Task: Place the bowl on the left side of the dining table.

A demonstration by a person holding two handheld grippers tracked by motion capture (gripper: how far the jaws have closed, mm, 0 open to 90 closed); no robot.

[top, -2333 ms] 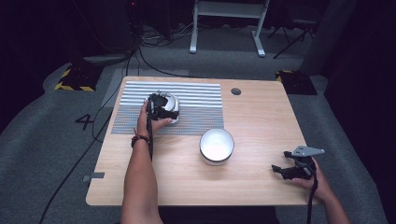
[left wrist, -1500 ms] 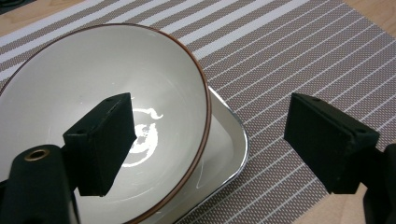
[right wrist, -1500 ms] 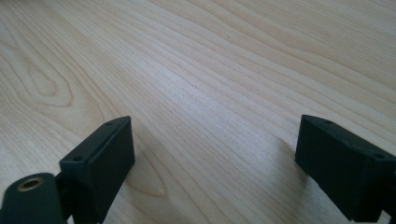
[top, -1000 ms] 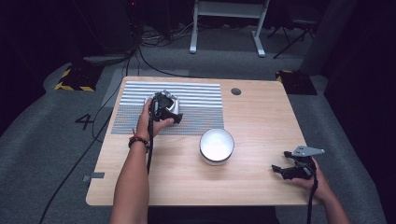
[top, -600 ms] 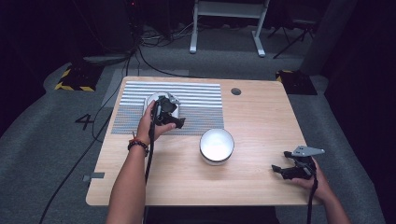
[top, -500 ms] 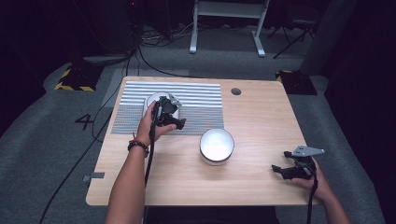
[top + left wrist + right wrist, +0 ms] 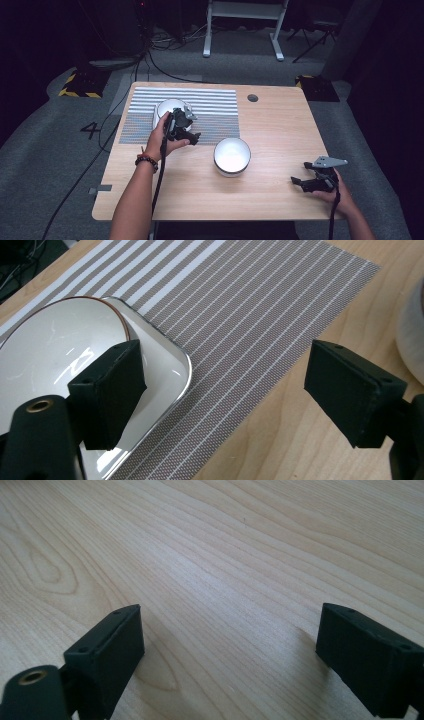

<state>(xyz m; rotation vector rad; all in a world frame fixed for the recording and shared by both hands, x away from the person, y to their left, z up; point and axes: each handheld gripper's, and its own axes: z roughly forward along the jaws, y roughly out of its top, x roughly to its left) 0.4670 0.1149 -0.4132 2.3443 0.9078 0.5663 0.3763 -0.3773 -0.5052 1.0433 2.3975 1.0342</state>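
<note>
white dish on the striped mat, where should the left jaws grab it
Judging by its pose, take the white dish by its thin raised rim at the rounded corner nearest the open left gripper, one jaw inside, one outside, coming from the striped mat side.

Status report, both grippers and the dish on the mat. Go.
Left gripper open, above white dish on striped mat. Right gripper open, idle over bare table. White bowl apart, nothing blocking.

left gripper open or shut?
Open: the left gripper has its jaws spread wide above the placemat, nothing between them.
</note>
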